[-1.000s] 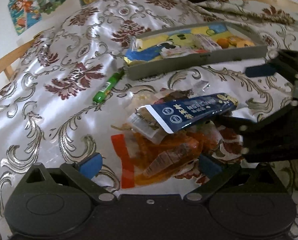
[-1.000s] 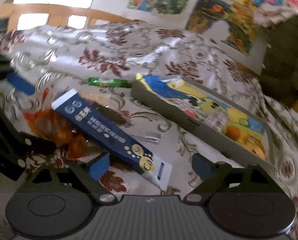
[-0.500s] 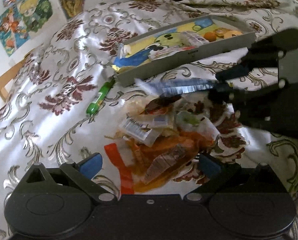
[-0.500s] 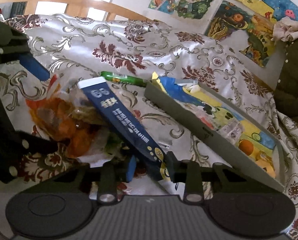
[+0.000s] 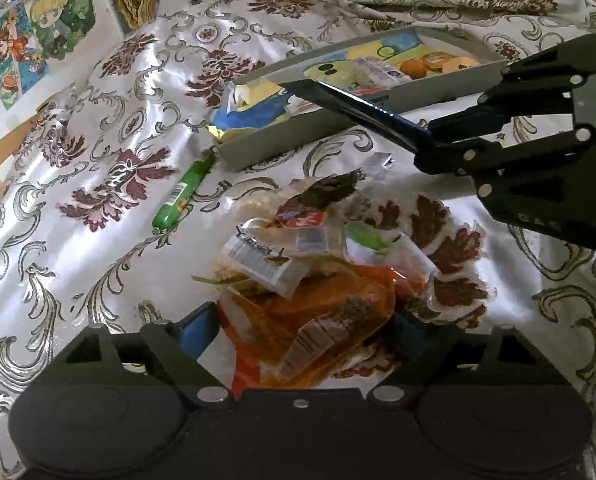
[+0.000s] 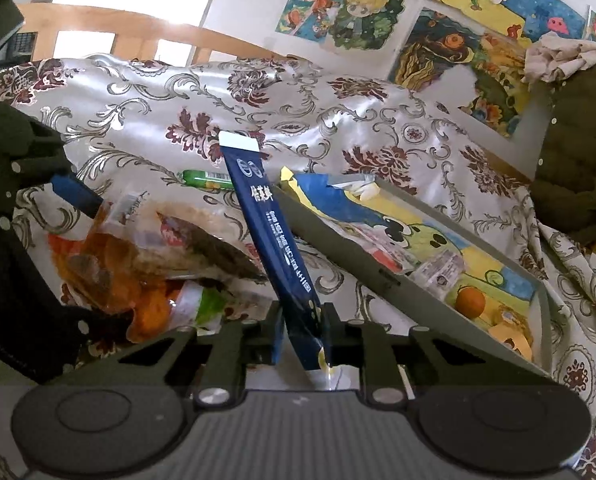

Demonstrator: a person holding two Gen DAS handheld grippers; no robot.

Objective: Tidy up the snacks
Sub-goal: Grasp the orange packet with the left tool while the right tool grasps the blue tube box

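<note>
My right gripper (image 6: pixel 302 332) is shut on the lower end of a long dark-blue snack packet (image 6: pixel 273 240), its jaws still closing; the packet stands tilted up off the pile. In the left wrist view the same packet (image 5: pixel 358 106) hangs over the near wall of the grey tray (image 5: pixel 298 136), held by my right gripper (image 5: pixel 426 136). My left gripper (image 5: pixel 304 330) is closing around an orange packet (image 5: pixel 322 320) lying between its fingers at the near end of the pile; I see no firm pinch.
Clear, red-brown and green-white packets (image 5: pixel 318 236) lie heaped on the floral cloth (image 5: pixel 97 240). A green stick snack (image 5: pixel 181 192) lies left of the tray. The tray (image 6: pixel 378 280) holds several snacks on a colourful liner. Posters hang on the wall; a dark coat (image 6: pixel 578 160) hangs at the right.
My right gripper went from open to shut on the blue packet and lifted it off the pile toward the tray. My left gripper's fingers drew in around the orange packet.
</note>
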